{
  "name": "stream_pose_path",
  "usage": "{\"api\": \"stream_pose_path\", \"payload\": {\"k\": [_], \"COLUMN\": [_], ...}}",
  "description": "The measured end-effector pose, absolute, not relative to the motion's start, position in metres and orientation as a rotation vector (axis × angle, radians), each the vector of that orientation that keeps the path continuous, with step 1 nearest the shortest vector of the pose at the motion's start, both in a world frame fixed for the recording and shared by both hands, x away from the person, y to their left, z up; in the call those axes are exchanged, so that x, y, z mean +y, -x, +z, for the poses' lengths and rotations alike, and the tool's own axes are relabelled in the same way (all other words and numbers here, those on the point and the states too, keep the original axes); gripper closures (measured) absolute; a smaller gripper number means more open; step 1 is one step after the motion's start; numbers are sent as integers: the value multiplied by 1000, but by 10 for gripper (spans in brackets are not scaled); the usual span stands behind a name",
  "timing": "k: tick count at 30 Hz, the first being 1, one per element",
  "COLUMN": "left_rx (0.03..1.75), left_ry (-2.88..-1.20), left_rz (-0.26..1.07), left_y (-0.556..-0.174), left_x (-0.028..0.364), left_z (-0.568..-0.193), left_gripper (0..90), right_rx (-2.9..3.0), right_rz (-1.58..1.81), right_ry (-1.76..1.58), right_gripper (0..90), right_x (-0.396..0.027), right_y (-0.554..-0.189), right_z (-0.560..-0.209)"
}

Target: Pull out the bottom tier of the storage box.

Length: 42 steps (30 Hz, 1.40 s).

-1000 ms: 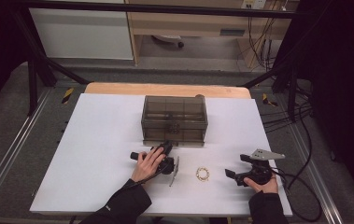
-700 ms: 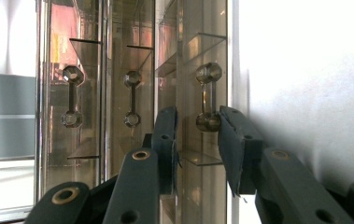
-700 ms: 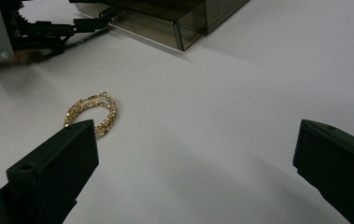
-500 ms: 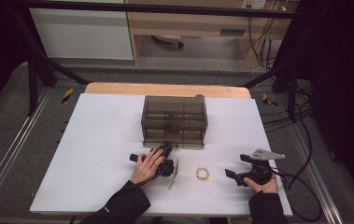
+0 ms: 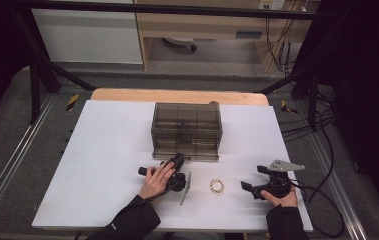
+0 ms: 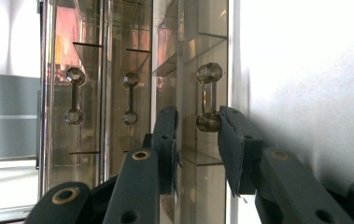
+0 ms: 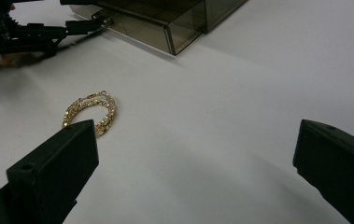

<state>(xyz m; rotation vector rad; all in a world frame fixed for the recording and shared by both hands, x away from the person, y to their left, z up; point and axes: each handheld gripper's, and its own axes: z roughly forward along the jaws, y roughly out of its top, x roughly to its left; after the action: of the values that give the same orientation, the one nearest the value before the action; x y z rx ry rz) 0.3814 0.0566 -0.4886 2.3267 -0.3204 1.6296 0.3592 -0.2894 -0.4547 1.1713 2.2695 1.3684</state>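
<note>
- A lab or test room rigged for recording, not a home.
- The bench (image 5: 102, 165), covered in a white sheet, stands inside a black metal frame (image 5: 34, 75).
- Bundled cables (image 5: 282, 47) hang at the back.
- Yellow-black hazard tape (image 5: 72, 101) marks the grey floor (image 5: 7, 130).
- A pale cabinet (image 5: 89, 37) stands behind.

The left gripper (image 5: 177, 161) lies turned on its side right at the front of the smoked drawer box (image 5: 187, 127), its jaws narrowed about a drawer handle (image 6: 208, 100), the hand on top. The right gripper (image 5: 251, 181) rests well right of that box, jaws spread wide, palm cupped behind it.
</note>
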Motion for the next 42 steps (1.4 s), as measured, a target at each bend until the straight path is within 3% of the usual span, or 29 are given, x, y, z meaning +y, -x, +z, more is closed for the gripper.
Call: {"api": "stream_pose_path", "payload": {"k": [42], "left_rx": [-304], "left_ry": [-2316], "left_rz": [1627], "left_y": [-366], "left_x": [57], "left_z": [-490], "left_gripper": [685], "right_rx": [2269], "right_rz": [1369], "right_ry": [-1171], "right_gripper": [6], "right_x": [-290], "right_y": [-359], "right_z": [-454]}}
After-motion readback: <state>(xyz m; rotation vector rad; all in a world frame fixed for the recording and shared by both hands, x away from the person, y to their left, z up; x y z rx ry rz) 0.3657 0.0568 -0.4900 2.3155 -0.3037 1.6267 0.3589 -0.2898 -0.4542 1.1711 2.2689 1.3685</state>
